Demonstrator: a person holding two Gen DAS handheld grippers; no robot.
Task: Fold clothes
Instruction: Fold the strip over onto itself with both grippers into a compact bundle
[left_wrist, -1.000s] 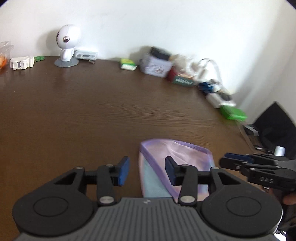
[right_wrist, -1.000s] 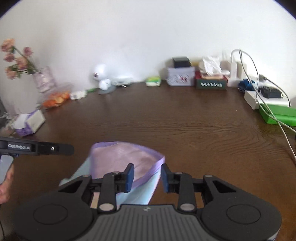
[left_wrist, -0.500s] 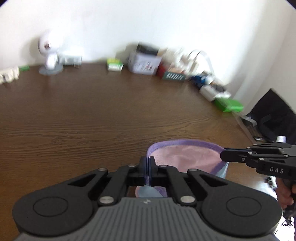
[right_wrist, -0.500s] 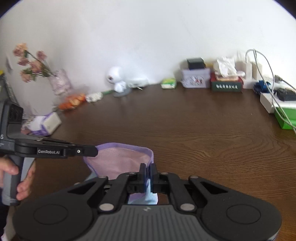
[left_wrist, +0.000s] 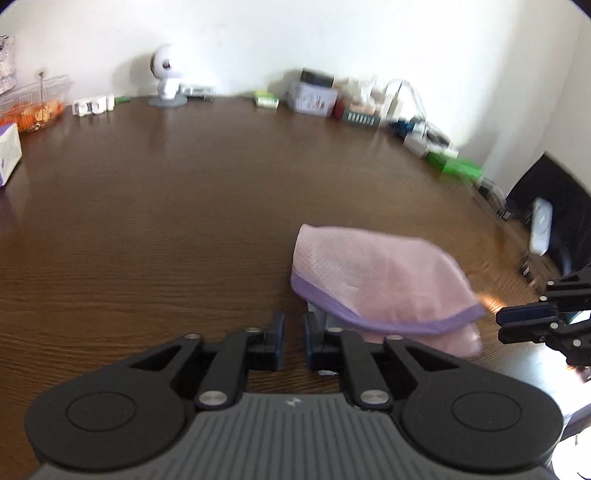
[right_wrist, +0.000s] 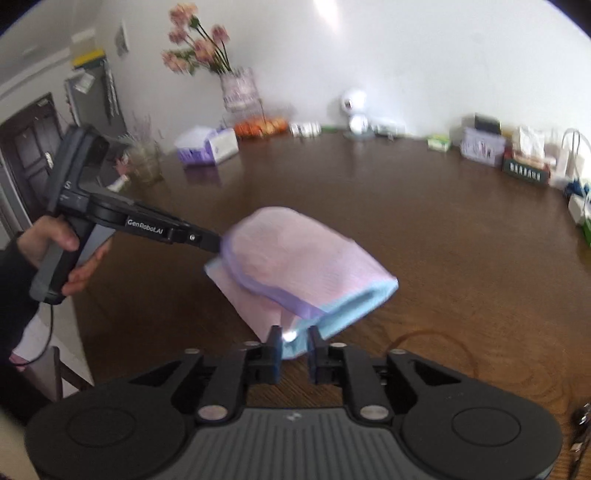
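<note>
A small pink mesh garment (left_wrist: 376, 280) with purple and light-blue trim lies folded over on the brown table (left_wrist: 184, 206). My left gripper (left_wrist: 293, 334) is slightly open and empty, just left of the garment's near edge. In the right wrist view the garment (right_wrist: 295, 266) lies ahead; my right gripper (right_wrist: 293, 345) is slightly open with the light-blue hem lying between its fingers. The left gripper's tip (right_wrist: 212, 242) is at the garment's left edge there. The right gripper's fingers (left_wrist: 528, 319) show at the right in the left wrist view.
Along the far table edge stand a white robot figure (left_wrist: 166, 79), boxes (left_wrist: 312, 98), chargers with cables (left_wrist: 421, 136) and a green box (left_wrist: 458, 168). A flower vase (right_wrist: 238, 88), a fruit container (right_wrist: 260, 125) and a tissue box (right_wrist: 207, 146) stand far left. A black chair (left_wrist: 554, 210) is at the right.
Both grippers were shut on the garment's edge half a second ago; now both have opened slightly. The garment has been folded over and lies doubled on the table.
</note>
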